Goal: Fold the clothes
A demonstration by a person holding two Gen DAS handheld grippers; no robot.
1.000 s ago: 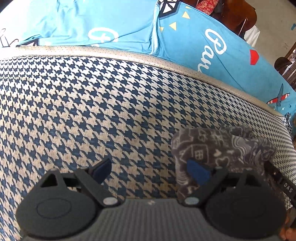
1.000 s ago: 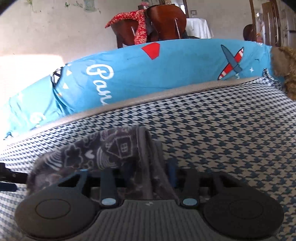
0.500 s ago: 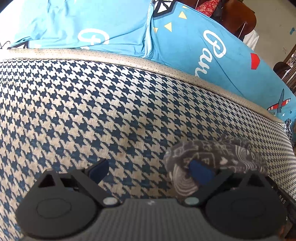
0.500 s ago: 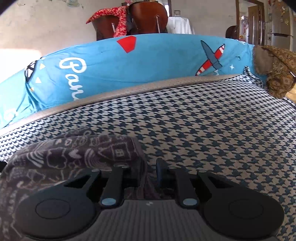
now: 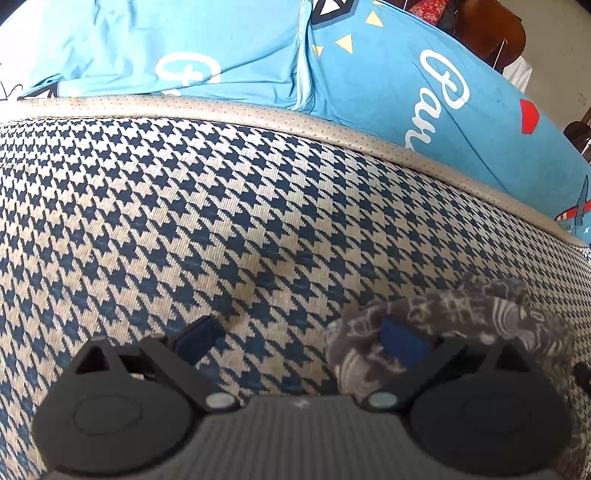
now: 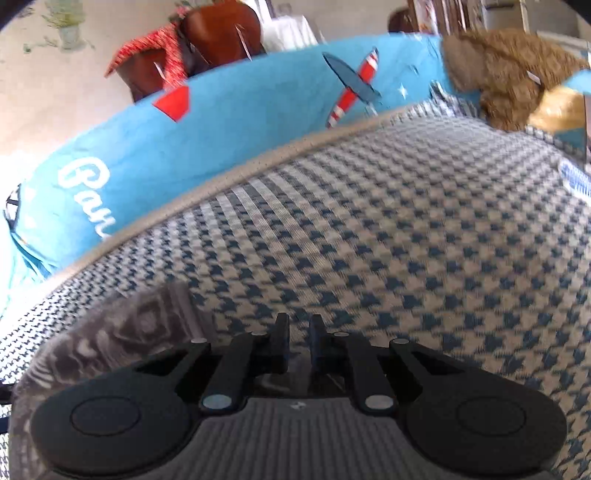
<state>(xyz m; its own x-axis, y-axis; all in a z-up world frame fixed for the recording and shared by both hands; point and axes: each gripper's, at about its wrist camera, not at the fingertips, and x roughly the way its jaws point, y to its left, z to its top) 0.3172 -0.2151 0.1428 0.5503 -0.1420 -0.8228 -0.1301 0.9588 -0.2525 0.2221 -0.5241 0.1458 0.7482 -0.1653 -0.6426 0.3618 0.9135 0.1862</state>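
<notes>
A small grey garment with white doodle print [image 5: 480, 310] lies bunched on the navy-and-cream houndstooth cushion [image 5: 221, 206]. My left gripper [image 5: 295, 332] stands wide open just above the cushion. Its right fingertip [image 5: 400, 341] is against the garment's left end and its left fingertip is over bare cushion. In the right wrist view the same garment [image 6: 122, 332] lies blurred to the left of my right gripper [image 6: 297, 325]. That gripper's jaws are closing, with a narrow gap and nothing between them, only cushion [image 6: 406, 240] beyond.
A bright blue printed sheet [image 5: 369, 74] runs along the cushion's far beige edge [image 6: 240, 122]. A brown patterned cloth [image 6: 509, 74] is heaped at the far right. Wooden chairs [image 6: 221, 33] stand behind by a pale wall.
My right gripper had the garment between its jaws; it has slid right off it and the jaws have narrowed on nothing. The garment has sagged flatter. My left jaws have spread slightly wider.
</notes>
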